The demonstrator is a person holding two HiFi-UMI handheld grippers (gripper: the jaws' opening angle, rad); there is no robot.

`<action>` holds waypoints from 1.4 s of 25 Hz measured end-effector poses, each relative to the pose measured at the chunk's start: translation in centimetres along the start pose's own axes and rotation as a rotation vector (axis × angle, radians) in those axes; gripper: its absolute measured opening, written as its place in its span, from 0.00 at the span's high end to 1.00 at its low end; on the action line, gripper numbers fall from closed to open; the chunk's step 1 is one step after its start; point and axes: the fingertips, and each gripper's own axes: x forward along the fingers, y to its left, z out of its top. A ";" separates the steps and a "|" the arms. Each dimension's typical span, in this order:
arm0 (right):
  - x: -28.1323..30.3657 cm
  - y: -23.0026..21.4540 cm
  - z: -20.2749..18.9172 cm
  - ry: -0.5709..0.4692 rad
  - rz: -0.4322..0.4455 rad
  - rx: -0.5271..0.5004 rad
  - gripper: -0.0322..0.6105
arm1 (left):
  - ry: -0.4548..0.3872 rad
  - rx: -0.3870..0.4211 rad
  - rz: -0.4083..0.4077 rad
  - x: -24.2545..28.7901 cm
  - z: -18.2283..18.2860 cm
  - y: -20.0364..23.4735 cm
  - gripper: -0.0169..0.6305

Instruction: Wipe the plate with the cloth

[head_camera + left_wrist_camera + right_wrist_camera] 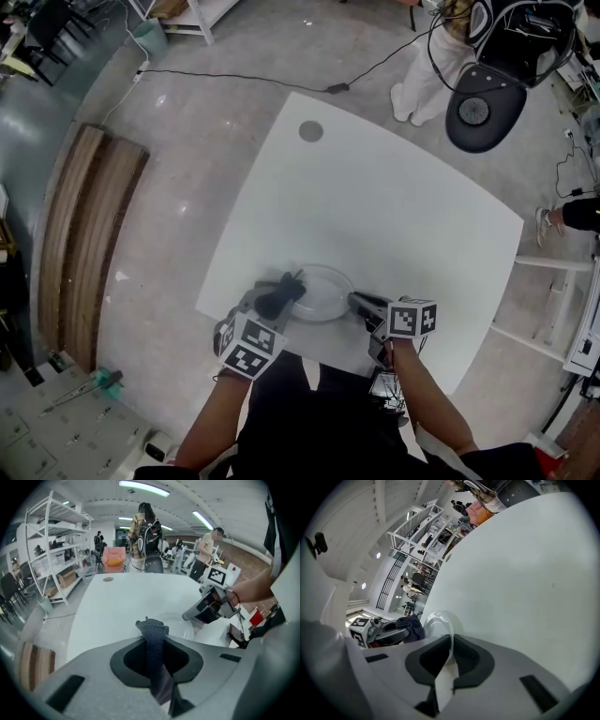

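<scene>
Forearms sit closest to head cam, 6 o'clock of frame: left forearm (217, 417), right forearm (433, 398), black top (319, 427) btwn them. Each hand carries a grey two-jaw tool.

L side: left gripper (154, 643) has its jaws clamped on a dark blue-grey knit cloth (152, 630). Bunched end sticks out past the tips, tail runs back btwn the pads. Head view puts that bunch over the 9 o'clock rim of the round clear glass plate (323, 291). Can't tell if cloth actually touches the glass.

R side: right gripper (449, 651) has jaws nearly together, pinched on the plate's rim at its 3 o'clock side. Thin clear edge runs straight btwn the pads in right gripper view.

Plate sits on the white rounded-corner table (394, 197), close to the table's 6 o'clock edge, just in front of the person. Small grey round disc (310, 131) is set in the tabletop near its 11 o'clock corner, well apart from the plate.

Bkgd, head view: thin black cable (234, 80) on the floor at 12 o'clock, person in light trousers (422, 80) at 1 o'clock, black office chair (487, 98) just beside them. Curved wooden bench (89, 234) is at 9 o'clock, apart from the table.

Left gripper view: white shelving rack (56, 559) at 10 o'clock, person w/ backpack (146, 531) at 12 o'clock beyond the table's far end.
</scene>
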 end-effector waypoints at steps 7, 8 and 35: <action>-0.4 -0.3 0.1 -0.017 -0.018 -0.020 0.92 | -0.021 -0.006 -0.194 5.6 3.5 -8.0 0.90; -0.5 -0.3 0.1 -0.020 -0.020 -0.018 0.92 | -0.017 -0.020 -0.210 6.4 3.6 -8.7 0.90; -0.2 0.5 -0.3 -0.039 -0.022 -0.009 0.92 | 0.109 0.009 0.143 0.0 -2.9 4.9 0.90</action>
